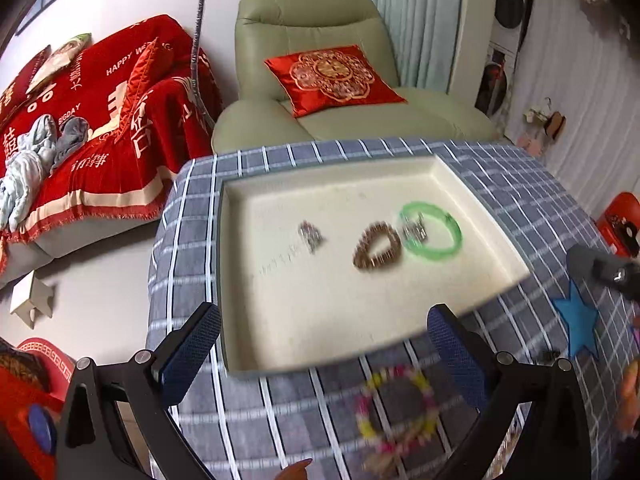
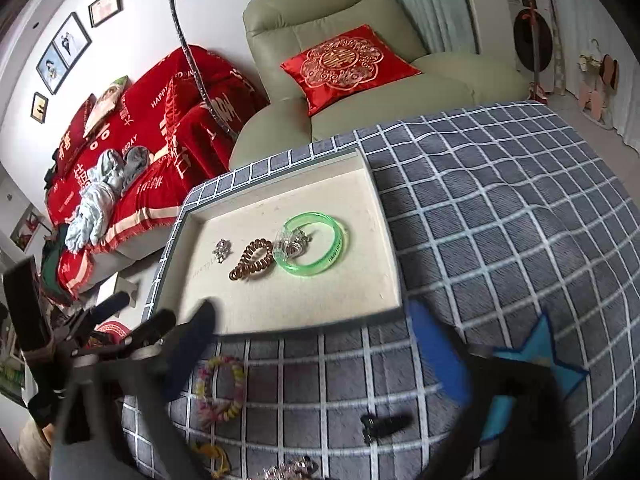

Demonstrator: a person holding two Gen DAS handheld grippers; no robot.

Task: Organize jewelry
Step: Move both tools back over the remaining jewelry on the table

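Note:
A cream tray (image 1: pixel 280 332) (image 2: pixel 224 312) lies on the checked cloth. In it are a green bangle (image 1: pixel 431 233) (image 2: pixel 316 244) with a clear claw clip (image 1: pixel 414 229) (image 2: pixel 292 243) inside it, a brown coil hair tie (image 1: pixel 377 245) (image 2: pixel 252 259) and a small silver piece (image 1: pixel 310 234) (image 2: pixel 222 250). A pink and yellow bead bracelet (image 1: pixel 396 408) (image 2: pixel 220 388) lies on the cloth before the tray. My left gripper (image 1: pixel 324 344) is open above that bracelet. My right gripper (image 2: pixel 316 356) is open and empty. A black clip (image 2: pixel 384 424) lies below it.
A blue star sticker (image 1: pixel 578 320) (image 2: pixel 536 360) lies on the cloth at the right. More small jewelry (image 2: pixel 288 470) lies at the cloth's near edge. A green armchair with a red cushion (image 1: pixel 332 76) stands behind the table, a red sofa (image 1: pixel 100 128) to the left.

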